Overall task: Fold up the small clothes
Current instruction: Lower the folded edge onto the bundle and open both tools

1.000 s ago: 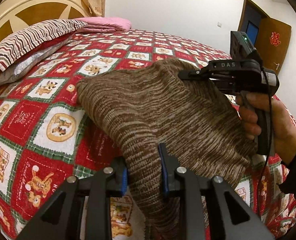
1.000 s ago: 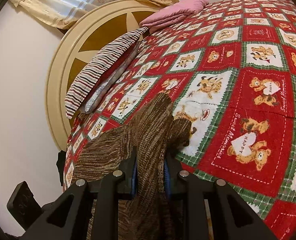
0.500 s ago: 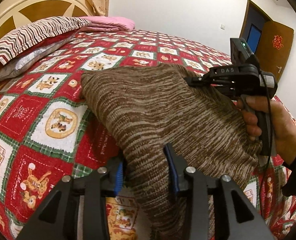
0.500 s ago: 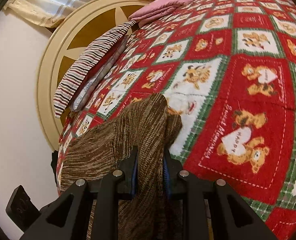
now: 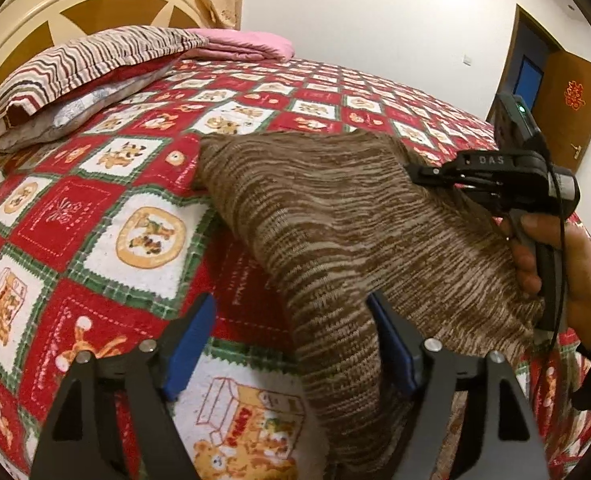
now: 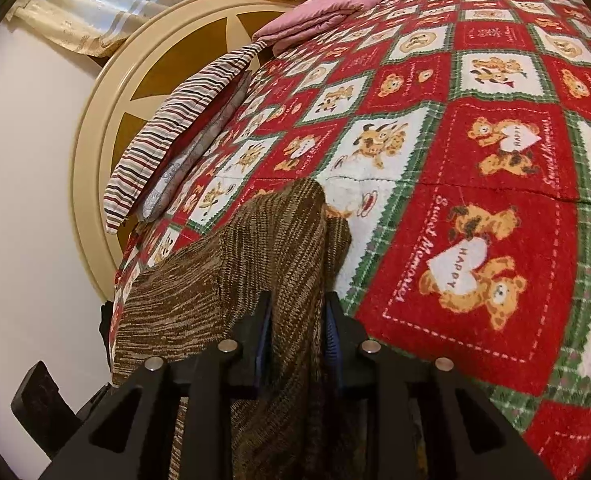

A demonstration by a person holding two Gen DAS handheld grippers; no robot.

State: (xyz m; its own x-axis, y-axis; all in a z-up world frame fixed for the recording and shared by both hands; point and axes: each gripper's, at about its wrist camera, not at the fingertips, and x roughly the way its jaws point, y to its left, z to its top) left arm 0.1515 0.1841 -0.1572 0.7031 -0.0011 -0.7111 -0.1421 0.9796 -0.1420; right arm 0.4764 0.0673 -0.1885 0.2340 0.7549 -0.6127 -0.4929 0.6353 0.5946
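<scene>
A brown striped knit garment [image 5: 335, 216] lies on the red teddy-bear bedspread [image 5: 95, 220], raised along its right side. My left gripper [image 5: 291, 340] is open and its jaws are opening wide. A fold of the garment hangs between them, against the right finger only. A person's hand [image 5: 555, 264] holds my right gripper [image 5: 419, 170] at the garment's far right edge. In the right wrist view the right gripper [image 6: 297, 328] still has the garment [image 6: 279, 248] filling the gap between its pads while its jaws start opening.
Striped pillows [image 5: 83, 60] and a folded pink cloth [image 5: 243, 42] lie against the round cream headboard [image 5: 55, 4] at the back left. A brown door [image 5: 571, 92] stands at the far right. Bare bedspread [image 6: 475, 160] stretches beyond and to the right of the garment.
My left jaws went from shut on the garment's fold to wide apart, letting it go. The right jaws widened only slightly. Neither hand shifted much.
</scene>
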